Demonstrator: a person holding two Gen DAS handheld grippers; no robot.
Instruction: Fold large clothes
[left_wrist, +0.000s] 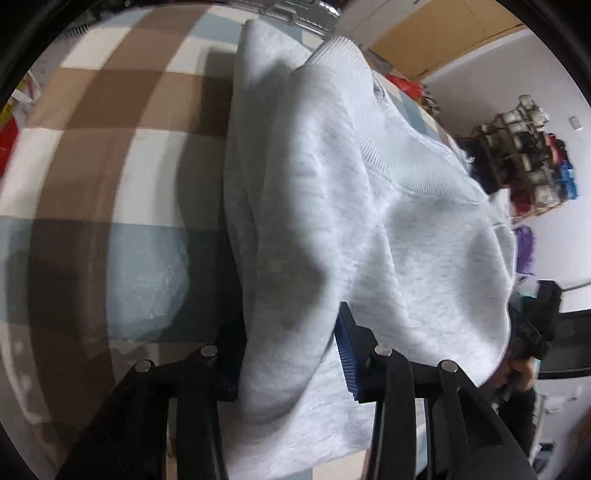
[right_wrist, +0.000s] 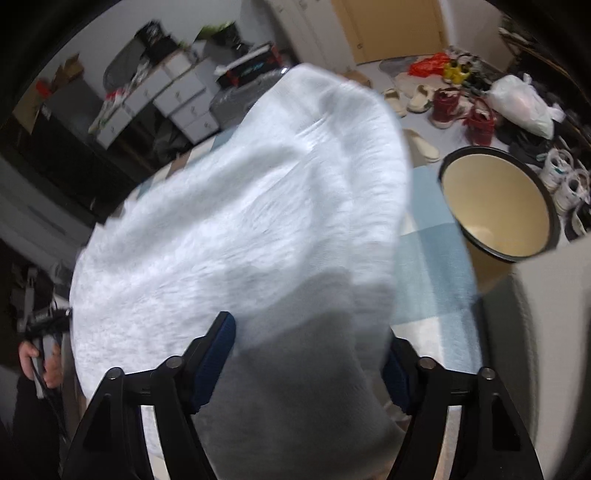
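Note:
A large light-grey sweatshirt (left_wrist: 369, 206) is lifted over a checked brown, white and blue cloth (left_wrist: 92, 155). My left gripper (left_wrist: 291, 354) is shut on a thick fold of the sweatshirt that bulges between its blue-padded fingers (left_wrist: 349, 358). In the right wrist view the same sweatshirt (right_wrist: 258, 206) hangs in front of the camera. My right gripper (right_wrist: 310, 354) is shut on a bunched part of it, its blue fingers (right_wrist: 214, 362) wide apart around the cloth. The garment hides most of the surface under it.
A round black-rimmed bin (right_wrist: 498, 199) stands to the right. Shoes (right_wrist: 461, 110) and bags lie on the floor beyond. White drawers (right_wrist: 177, 99) stand at the back left. A shoe rack (left_wrist: 524, 155) stands against the far wall. The person's hand (right_wrist: 40, 362) shows at lower left.

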